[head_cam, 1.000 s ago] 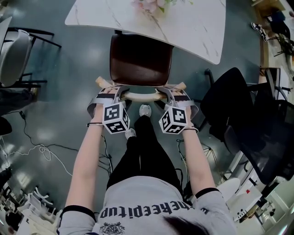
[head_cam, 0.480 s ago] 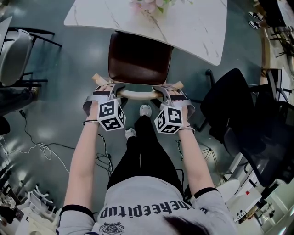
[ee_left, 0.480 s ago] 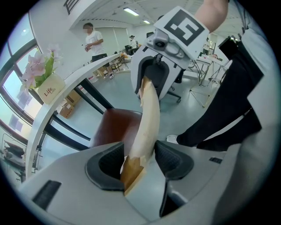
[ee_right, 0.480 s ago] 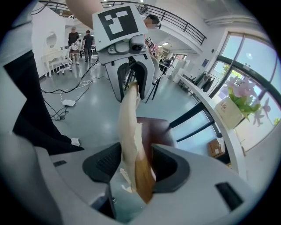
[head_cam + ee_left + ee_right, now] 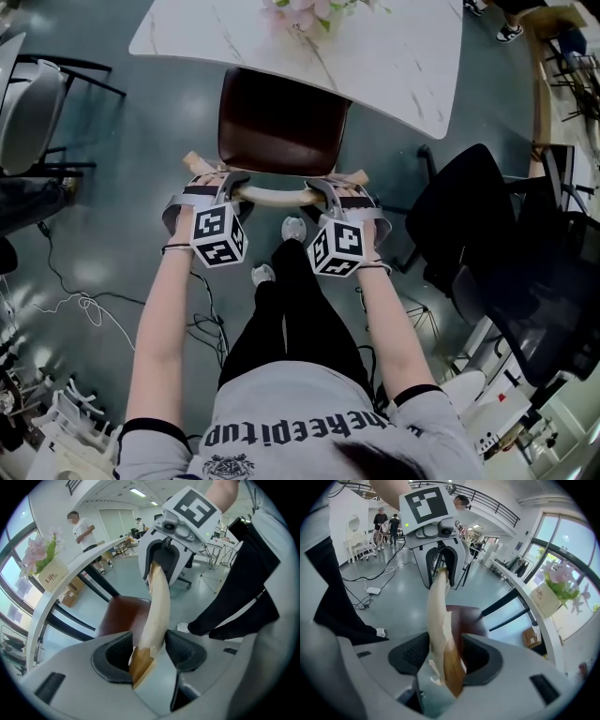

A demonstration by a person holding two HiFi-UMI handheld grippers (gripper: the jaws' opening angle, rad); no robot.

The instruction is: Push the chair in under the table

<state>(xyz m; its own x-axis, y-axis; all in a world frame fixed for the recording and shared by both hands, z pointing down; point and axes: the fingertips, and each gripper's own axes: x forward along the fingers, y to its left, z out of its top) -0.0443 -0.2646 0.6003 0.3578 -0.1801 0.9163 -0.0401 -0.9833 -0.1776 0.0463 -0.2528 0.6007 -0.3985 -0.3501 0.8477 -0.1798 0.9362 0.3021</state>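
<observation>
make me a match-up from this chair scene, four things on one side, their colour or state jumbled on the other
Things:
1. chair seat
2. table top
3. top rail
4. flowers

Colour or state:
a. white, marbled
b. dark brown, far edge under the table
c. pale wood, clamped by the left claw and the right claw
d. pink, at the table's far edge

Pairs: 1-b, 2-a, 3-c, 4-d
</observation>
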